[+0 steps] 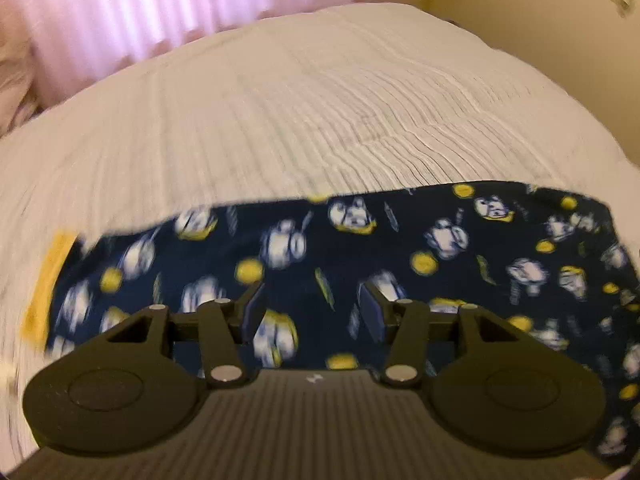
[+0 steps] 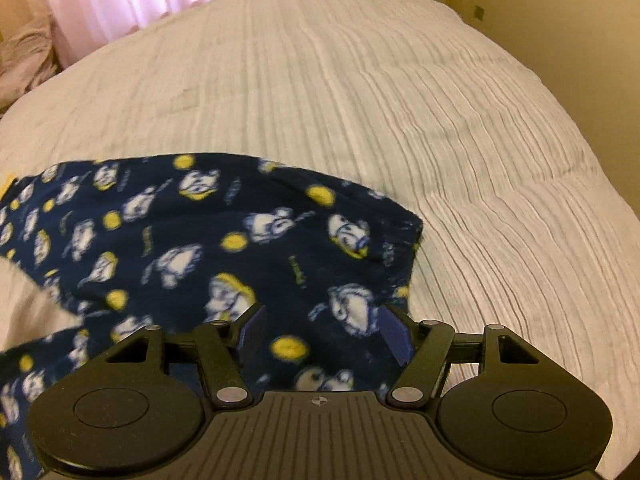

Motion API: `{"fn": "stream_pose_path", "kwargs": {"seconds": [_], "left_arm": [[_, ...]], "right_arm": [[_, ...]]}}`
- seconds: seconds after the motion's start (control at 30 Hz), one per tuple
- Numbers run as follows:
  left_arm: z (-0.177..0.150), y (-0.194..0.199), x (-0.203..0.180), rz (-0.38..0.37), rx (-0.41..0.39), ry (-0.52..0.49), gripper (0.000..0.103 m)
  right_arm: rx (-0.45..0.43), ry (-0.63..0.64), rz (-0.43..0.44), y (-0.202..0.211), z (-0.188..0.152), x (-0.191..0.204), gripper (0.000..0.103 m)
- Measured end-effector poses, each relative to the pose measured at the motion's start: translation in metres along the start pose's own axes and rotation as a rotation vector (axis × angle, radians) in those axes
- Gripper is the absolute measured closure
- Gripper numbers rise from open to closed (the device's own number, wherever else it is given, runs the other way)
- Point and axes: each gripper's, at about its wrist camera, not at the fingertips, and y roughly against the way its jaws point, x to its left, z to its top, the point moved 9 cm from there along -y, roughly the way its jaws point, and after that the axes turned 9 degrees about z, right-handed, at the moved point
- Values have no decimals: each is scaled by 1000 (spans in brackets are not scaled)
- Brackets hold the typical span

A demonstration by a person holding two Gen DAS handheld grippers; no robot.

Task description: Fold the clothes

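A navy fleece garment (image 1: 360,248) printed with white cartoon figures and yellow dots lies on the white ribbed bedspread (image 1: 280,120). A yellow cuff (image 1: 50,280) shows at its left end. My left gripper (image 1: 312,312) hovers over the fabric, fingers wide apart and nothing between them. In the right wrist view the same garment (image 2: 200,248) spreads from the left edge to a rounded end near the middle. My right gripper (image 2: 324,332) is open above that end, its blue pads (image 2: 394,336) clear of the cloth.
The bedspread (image 2: 400,100) stretches far beyond the garment. Pink curtains (image 1: 160,0) hang behind the bed, a beige wall (image 2: 560,20) stands at the right, and rumpled pinkish bedding (image 2: 24,60) sits at the far left.
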Motion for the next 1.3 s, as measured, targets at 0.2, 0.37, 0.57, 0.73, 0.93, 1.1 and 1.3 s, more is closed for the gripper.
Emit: {"fn": "stream_pose_path", "kwargs": {"seconds": [0.2, 0.37, 0.57, 0.73, 0.93, 1.1, 1.3], "left_arm": [[35, -89, -12, -94, -43, -223, 55], [57, -140, -4, -157, -67, -340, 53], [66, -184, 10, -227, -47, -451, 48], [56, -216, 22, -250, 23, -477, 43], [41, -225, 17, -271, 16, -508, 89], [46, -187, 19, -173, -122, -530, 99], [-11, -86, 26, -135, -144, -324, 99]], "right_arm": [[-13, 28, -8, -42, 17, -17, 37], [-52, 111, 8, -71, 51, -23, 37], [-65, 223, 39, -109, 94, -23, 37], [-6, 290, 89, -148, 114, -11, 37], [104, 276, 125, -181, 105, -11, 76], [39, 297, 87, -155, 100, -2, 97], [-177, 392, 0, -51, 65, 35, 97]]}}
